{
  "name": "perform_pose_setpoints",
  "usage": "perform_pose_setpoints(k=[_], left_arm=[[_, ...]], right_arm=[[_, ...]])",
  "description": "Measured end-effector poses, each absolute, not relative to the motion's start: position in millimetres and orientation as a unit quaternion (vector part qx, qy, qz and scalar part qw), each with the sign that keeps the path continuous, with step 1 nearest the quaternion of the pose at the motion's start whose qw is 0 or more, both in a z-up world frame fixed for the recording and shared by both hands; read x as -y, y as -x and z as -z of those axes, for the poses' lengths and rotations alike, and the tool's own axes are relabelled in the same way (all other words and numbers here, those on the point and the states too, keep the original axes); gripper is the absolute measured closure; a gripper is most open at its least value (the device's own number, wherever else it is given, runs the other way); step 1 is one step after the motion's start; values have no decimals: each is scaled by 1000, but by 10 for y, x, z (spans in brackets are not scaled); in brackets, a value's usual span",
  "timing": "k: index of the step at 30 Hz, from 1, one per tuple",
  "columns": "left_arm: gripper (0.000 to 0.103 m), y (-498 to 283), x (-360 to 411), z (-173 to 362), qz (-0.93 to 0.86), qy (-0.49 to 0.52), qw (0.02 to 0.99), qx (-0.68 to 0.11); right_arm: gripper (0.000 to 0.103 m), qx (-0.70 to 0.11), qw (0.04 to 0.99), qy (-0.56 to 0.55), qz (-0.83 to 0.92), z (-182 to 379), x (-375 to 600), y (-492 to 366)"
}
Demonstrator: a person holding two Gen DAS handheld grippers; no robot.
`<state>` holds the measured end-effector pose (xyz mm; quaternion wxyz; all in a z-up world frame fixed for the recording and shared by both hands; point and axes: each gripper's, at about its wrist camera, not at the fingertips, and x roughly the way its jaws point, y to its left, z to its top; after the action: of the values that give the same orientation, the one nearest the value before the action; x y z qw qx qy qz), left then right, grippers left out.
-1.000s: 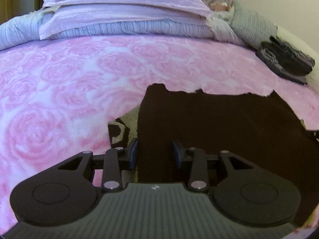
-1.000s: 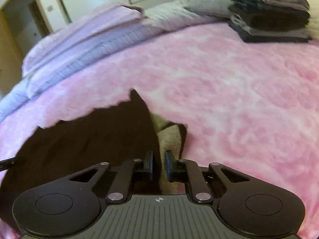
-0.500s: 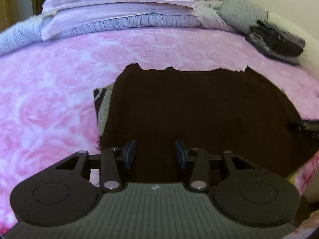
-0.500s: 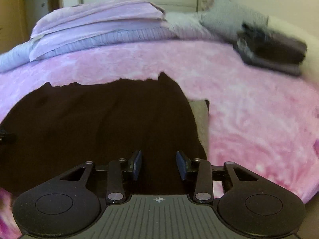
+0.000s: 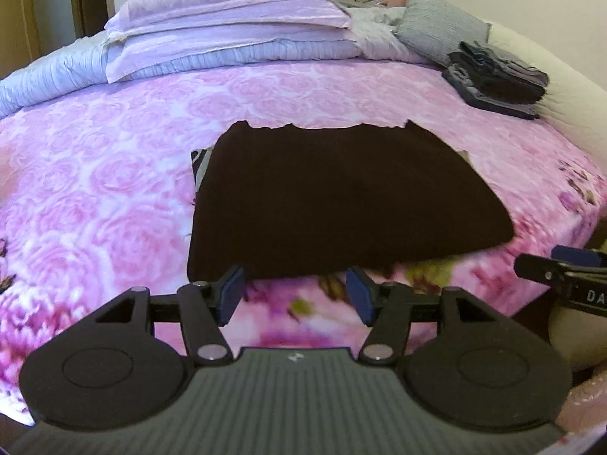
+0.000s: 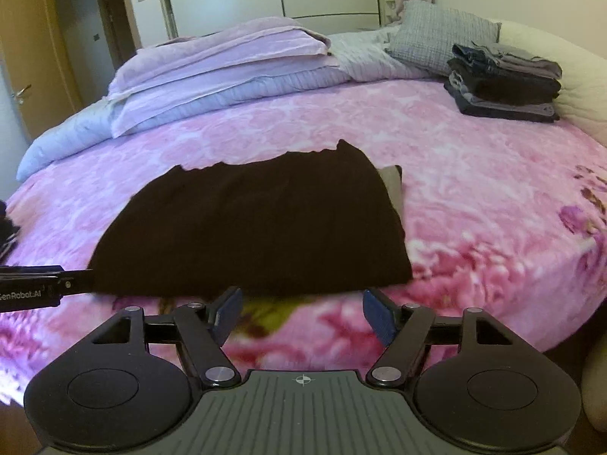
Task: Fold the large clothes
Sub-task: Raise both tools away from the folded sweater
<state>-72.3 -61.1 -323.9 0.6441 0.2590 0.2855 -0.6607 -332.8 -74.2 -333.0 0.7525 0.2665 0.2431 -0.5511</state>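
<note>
Both wrist cameras look slantwise down across the bed [image 5: 114, 174] from its near edge, seemingly side by side.

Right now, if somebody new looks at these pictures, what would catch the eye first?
First the dark brown folded garment, flat in the middle of the pink rose-patterned bedspread. Then the stack of dark folded clothes at the far right corner, by a grey textured pillow. Both grippers, left gripper and right gripper, are open and empty.

Black left claw [image 5: 296, 295], right claw [image 6: 302, 311]: blue pads, silver screws, ribbed grey housing.
</note>
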Motion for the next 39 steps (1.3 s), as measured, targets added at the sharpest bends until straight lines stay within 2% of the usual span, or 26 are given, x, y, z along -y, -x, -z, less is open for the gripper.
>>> perform_pose_setpoints(k=[4, 13, 28, 39], left_arm=[[42, 805, 366, 3111, 668, -259, 645, -267], [40, 853, 207, 2992, 673, -257, 644, -257], [37, 873, 506, 3221, 667, -287, 624, -287], [37, 426, 862, 3465, 650, -266, 635, -321]], right_arm=[[35, -230, 760, -255, 552, 3214, 527, 3371], [35, -228, 769, -249, 543, 3132, 342, 3364], [35, -258, 751, -273, 543, 3289, 648, 3375], [36, -251, 716, -319, 569, 3556, 1081, 3665]])
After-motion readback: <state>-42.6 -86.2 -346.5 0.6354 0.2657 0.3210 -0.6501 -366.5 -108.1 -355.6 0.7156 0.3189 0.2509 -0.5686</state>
